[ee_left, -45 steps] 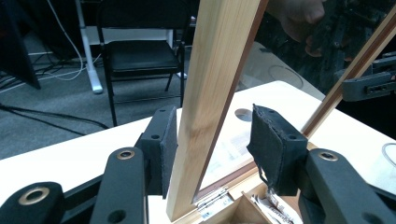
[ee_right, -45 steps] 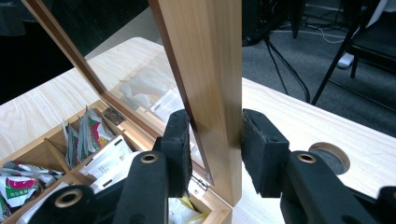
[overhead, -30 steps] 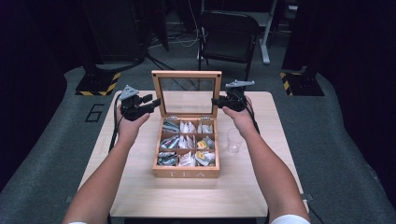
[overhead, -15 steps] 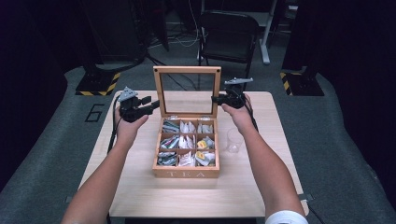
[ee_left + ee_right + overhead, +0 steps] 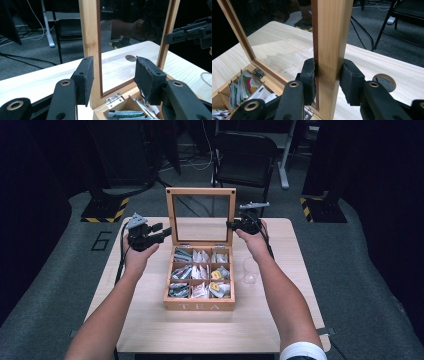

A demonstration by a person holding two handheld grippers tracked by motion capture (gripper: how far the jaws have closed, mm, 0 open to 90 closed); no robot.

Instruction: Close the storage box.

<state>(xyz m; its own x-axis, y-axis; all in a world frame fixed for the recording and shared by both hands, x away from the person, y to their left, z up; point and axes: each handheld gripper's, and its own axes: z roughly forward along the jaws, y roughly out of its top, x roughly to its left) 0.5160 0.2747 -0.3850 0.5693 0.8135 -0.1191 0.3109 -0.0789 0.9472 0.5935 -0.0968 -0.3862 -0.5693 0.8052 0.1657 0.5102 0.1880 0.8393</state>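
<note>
A wooden tea box [image 5: 200, 306] stands mid-table with several compartments of tea bags [image 5: 200, 272]. Its glass-paned lid [image 5: 200, 191] stands upright at the back. My right gripper [image 5: 233, 225] is on the lid's right edge. In the right gripper view both pads [image 5: 310, 75] press the wooden frame post [image 5: 332, 37], so the right gripper [image 5: 328, 72] is shut on it. My left gripper [image 5: 165, 233] is at the lid's left edge. In the left gripper view the left gripper [image 5: 115, 77] stands open, its jaws astride the left frame post [image 5: 88, 32], with a gap at the right pad [image 5: 147, 80].
A clear glass [image 5: 250, 270] stands on the table [image 5: 150, 330] just right of the box, near my right forearm. A cable hole [image 5: 384, 82] is in the tabletop behind the lid. A black chair [image 5: 245, 155] stands beyond the far edge.
The lid has swung a little further up, to upright, with the right gripper following it. The left gripper has stayed where it was.
</note>
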